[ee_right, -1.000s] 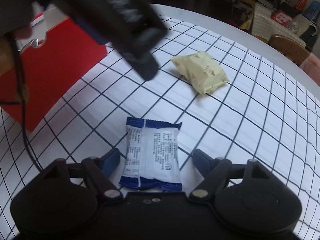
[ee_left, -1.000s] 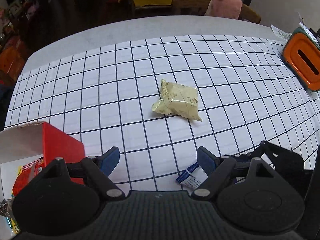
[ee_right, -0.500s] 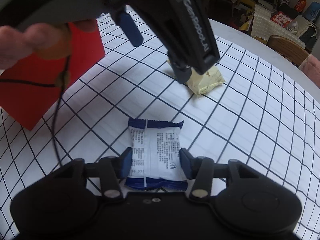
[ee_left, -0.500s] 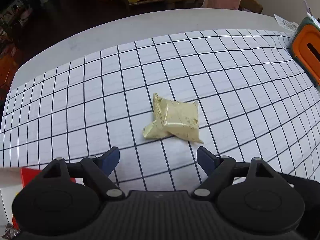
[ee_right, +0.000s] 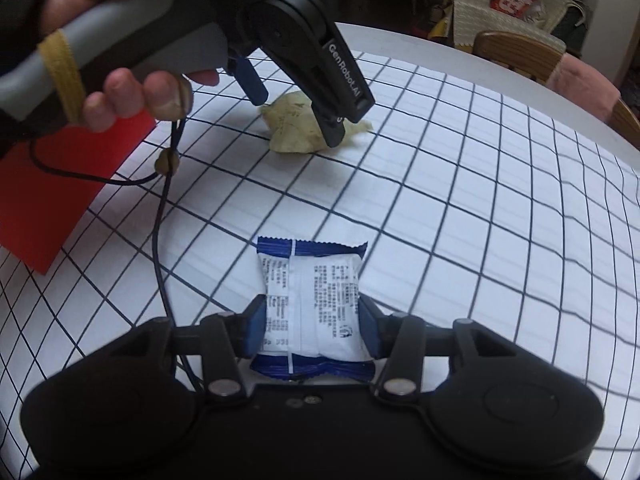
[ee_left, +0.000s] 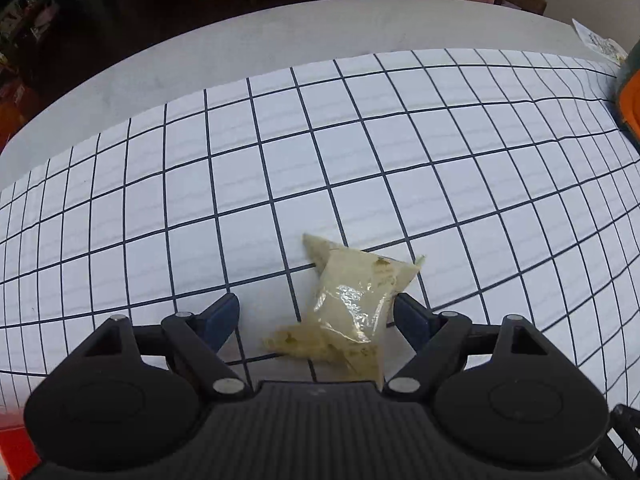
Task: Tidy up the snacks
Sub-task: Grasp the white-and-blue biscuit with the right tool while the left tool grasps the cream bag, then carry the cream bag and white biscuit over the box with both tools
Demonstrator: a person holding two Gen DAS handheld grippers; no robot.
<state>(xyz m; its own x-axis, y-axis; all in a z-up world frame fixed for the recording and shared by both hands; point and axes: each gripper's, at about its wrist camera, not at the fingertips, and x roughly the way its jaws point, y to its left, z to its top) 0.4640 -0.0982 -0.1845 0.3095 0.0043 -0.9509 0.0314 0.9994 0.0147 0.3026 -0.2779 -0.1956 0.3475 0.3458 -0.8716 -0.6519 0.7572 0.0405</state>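
Note:
A pale yellow snack packet (ee_left: 352, 300) lies on the gridded tablecloth, between the open fingers of my left gripper (ee_left: 316, 316); the right finger touches its edge. The packet also shows in the right wrist view (ee_right: 296, 128), with the left gripper (ee_right: 298, 118) straddling it. My right gripper (ee_right: 312, 322) is shut on a blue and white snack packet (ee_right: 312, 296), which rests on the cloth. A red box (ee_right: 60, 184) stands at the left of the right wrist view.
An orange container (ee_left: 630, 96) sits at the right edge of the table. Chairs (ee_right: 520, 52) stand beyond the far rim. The left gripper's cord (ee_right: 160, 216) hangs down next to the blue packet.
My left gripper moved forward until the yellow packet came between its open fingers. My right gripper closed from open onto the blue packet.

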